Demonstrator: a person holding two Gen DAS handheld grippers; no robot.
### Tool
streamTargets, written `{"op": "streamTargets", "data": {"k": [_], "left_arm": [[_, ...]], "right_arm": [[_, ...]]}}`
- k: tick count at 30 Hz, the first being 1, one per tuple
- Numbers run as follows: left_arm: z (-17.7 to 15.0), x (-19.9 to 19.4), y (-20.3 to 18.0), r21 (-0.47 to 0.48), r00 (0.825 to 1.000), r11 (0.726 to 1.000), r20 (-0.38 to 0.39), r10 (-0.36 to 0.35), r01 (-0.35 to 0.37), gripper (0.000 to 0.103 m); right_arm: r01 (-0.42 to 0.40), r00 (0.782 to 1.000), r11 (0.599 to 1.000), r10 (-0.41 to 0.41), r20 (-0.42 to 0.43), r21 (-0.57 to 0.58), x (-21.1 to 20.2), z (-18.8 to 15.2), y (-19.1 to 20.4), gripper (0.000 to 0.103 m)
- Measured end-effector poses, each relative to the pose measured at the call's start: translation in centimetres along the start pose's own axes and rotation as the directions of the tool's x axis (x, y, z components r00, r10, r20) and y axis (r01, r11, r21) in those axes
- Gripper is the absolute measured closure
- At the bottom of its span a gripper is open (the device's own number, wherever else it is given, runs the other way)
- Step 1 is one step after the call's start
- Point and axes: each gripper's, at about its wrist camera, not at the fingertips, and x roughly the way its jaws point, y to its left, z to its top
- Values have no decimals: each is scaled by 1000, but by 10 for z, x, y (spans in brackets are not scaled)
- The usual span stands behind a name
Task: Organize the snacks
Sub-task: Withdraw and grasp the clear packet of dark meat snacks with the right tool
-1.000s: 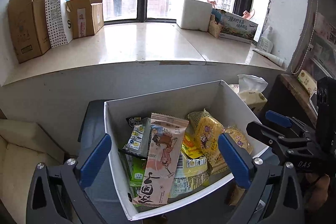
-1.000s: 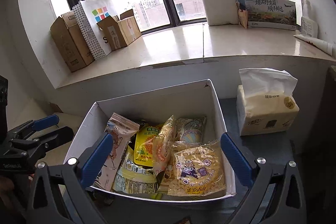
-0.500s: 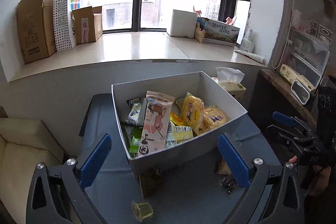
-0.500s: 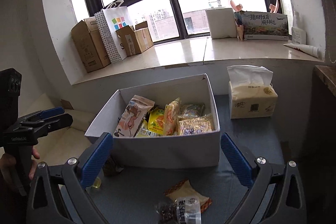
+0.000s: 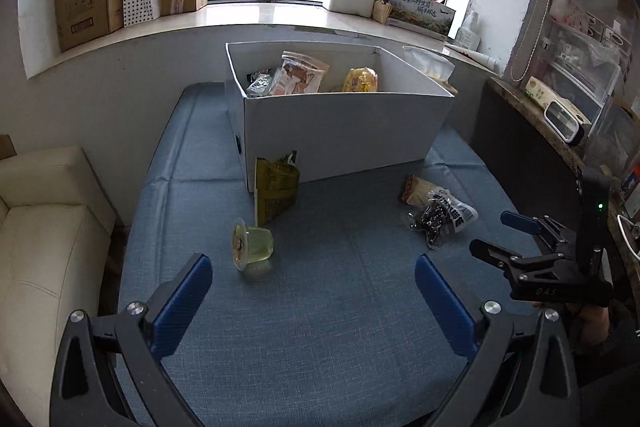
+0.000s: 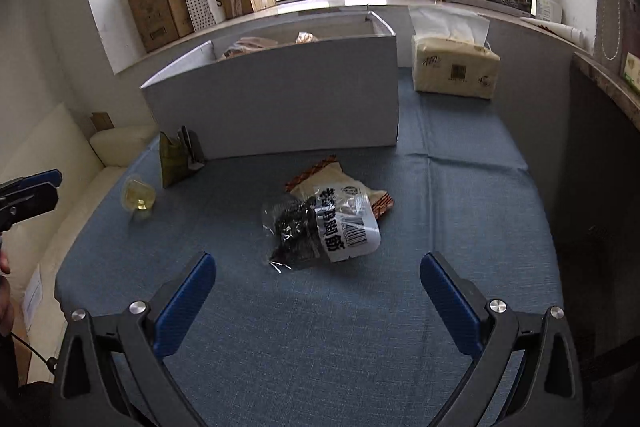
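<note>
Left wrist: left gripper (image 5: 312, 293) hanging spread wide, empty, over blue cloth (image 5: 340, 327). Jelly cup (image 5: 252, 246) lying ahead on its side; olive packet (image 5: 276, 189) leaning on white snack box (image 5: 340, 131).

Right wrist: right gripper (image 6: 318, 293) gaping, holding nothing. Clear bag (image 6: 324, 227) (dark snacks) overlapping tan packet (image 6: 320, 177), box sitting behind.

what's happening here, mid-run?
A person holds two grippers over a blue cloth table, both open and empty. Several snacks already sit in the white box. Still loose: a jelly cup, an olive packet leaning on the box, and a clear bag lying on a tan packet.
</note>
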Motion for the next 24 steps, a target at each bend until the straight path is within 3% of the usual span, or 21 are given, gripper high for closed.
{"op": "streamTargets", "data": {"k": [5, 13, 16, 18, 23, 24], "left_arm": [[-2, 4, 4, -2, 1000, 1000, -18, -5, 5, 0], [-7, 8, 6, -11, 999, 1000, -37, -8, 7, 0], [-8, 10, 10, -24, 999, 1000, -43, -8, 7, 0], [-9, 11, 12, -31, 999, 1000, -47, -8, 7, 0], [-10, 14, 17, -40, 999, 999, -50, -5, 3, 0], [-10, 14, 18, -44, 999, 999, -52, -6, 4, 0]], "right_arm": [[56, 998, 995, -59, -28, -78, 33, 6, 20, 0], [110, 987, 989, -120, -103, -94, 69, 13, 33, 1], [93, 991, 991, -102, -85, -99, 66, 10, 32, 29], [113, 990, 990, -119, -71, -86, 63, 13, 27, 74], [71, 995, 997, -73, -70, -39, 57, 14, 13, 75], [56, 996, 998, -57, -69, -20, 57, 15, 9, 71]]}}
